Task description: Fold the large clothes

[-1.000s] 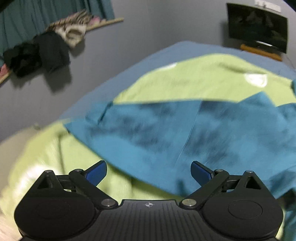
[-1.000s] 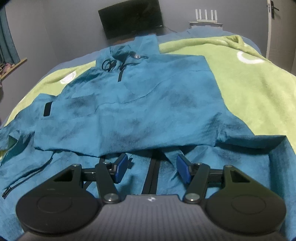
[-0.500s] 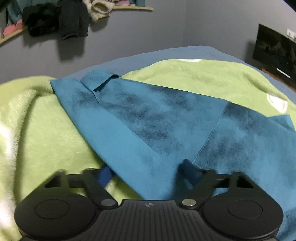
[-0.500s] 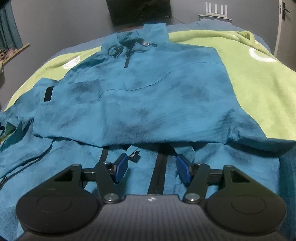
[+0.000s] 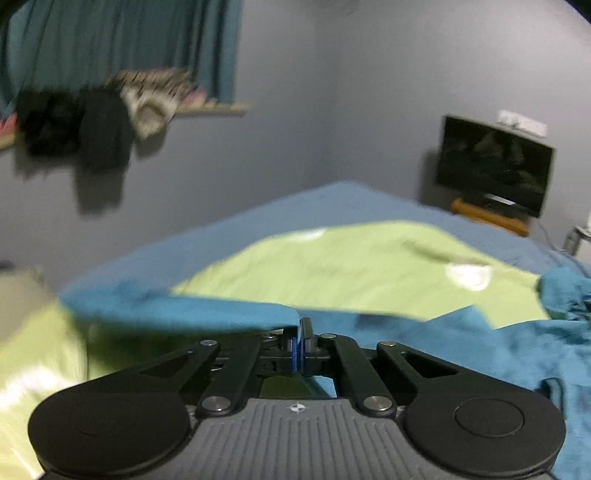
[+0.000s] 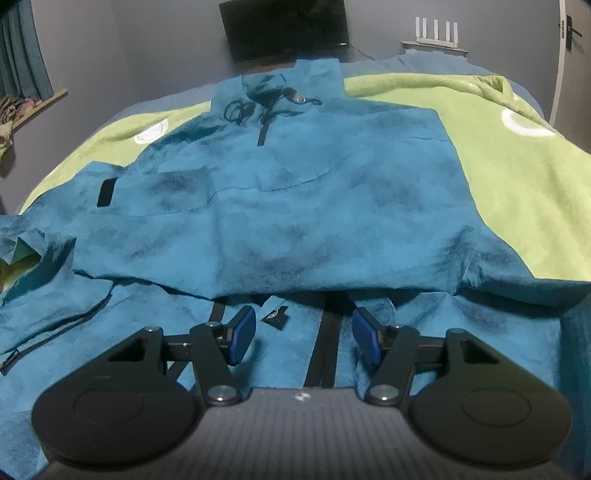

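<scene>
A large teal jacket point(image 6: 303, 206) lies spread on a green blanket point(image 6: 517, 177), collar and black drawstrings at the far end, one sleeve folded across the body. My right gripper point(image 6: 303, 334) is open and empty, hovering over the jacket's lower part near a black zipper strip point(image 6: 325, 343). My left gripper point(image 5: 298, 347) is shut on the edge of the jacket's sleeve point(image 5: 184, 314) and holds it lifted off the blanket point(image 5: 351, 266). More of the jacket point(image 5: 498, 350) lies to the right.
The bed has a blue sheet point(image 5: 295, 206) under the blanket. A dark TV point(image 5: 495, 166) stands at the far wall on a wooden stand. Clothes point(image 5: 96, 122) hang from a shelf beside a teal curtain. A white router point(image 6: 436, 33) sits behind the bed.
My left gripper went from open over the sleeve to shut on its edge, and has lifted it. My right gripper crept forward slightly and stays open.
</scene>
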### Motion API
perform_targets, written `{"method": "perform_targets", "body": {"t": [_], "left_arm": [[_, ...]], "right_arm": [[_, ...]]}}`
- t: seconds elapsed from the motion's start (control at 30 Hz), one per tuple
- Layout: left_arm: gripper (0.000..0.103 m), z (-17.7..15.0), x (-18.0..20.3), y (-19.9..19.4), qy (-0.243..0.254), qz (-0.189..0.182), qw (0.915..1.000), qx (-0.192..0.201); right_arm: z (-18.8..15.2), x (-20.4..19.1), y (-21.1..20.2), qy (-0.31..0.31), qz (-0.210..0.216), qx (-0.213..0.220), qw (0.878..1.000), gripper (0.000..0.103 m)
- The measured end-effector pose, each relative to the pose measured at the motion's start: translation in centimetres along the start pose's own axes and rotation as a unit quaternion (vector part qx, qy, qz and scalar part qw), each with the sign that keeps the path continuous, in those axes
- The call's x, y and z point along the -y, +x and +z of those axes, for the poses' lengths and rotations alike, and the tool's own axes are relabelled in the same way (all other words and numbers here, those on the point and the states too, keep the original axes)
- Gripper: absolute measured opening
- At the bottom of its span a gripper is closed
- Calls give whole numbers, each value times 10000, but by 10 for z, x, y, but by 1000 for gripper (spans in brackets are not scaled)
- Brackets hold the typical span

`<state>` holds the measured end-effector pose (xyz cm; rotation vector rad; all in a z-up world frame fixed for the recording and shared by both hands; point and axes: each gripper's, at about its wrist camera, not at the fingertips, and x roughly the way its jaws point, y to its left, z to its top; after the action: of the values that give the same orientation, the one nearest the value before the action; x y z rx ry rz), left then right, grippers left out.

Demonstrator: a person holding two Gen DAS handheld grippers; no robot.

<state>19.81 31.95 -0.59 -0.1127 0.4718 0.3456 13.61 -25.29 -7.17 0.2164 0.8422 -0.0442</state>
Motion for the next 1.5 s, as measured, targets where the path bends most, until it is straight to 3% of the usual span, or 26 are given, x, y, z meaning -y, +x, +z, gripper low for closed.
{"method": "perform_targets", "body": {"t": [0.13,0.3,0.5,0.67,0.8,0.93,1.23,1.3,1.37,1.4,1.43,1.5], "left_arm": [[1,24,40,-42,327,-446,9971,520],[1,53,105,-89,702,-1182,9852,1023],[1,71,182,-137,1151,-1989,9638,1349],[1,66,243,-168,1617,-2467,9444,1454],[1,39,298,-199,2023,-2810,9289,1316],[1,-4,341,-202,2429,-3014,9147,1160],[3,-105,389,-146,2950,-3242,8981,357],[12,-125,395,-138,2887,-3481,8918,132],[49,-143,395,-132,2789,-3710,8857,-150],[82,-154,395,-130,2768,-3741,8848,-250],[95,-162,392,-132,2741,-3731,8860,-261],[95,-173,386,-130,2682,-3779,8857,-298]], "right_arm": [[0,6,-8,202,104,153,9996,58],[15,13,-30,395,383,190,9983,58],[73,1,-108,-273,518,412,9974,58],[131,-9,-167,-350,702,708,9944,59],[151,-22,-196,-575,859,1058,9890,66],[137,-26,-192,-774,800,1266,9857,67],[47,2,-105,-2,457,400,9982,67],[34,9,-92,146,426,208,9988,67],[24,13,-82,209,359,94,9991,67],[21,15,-79,219,344,46,9992,67],[19,16,-76,216,363,23,9991,67],[17,18,-77,197,386,-1,9991,67]]}}
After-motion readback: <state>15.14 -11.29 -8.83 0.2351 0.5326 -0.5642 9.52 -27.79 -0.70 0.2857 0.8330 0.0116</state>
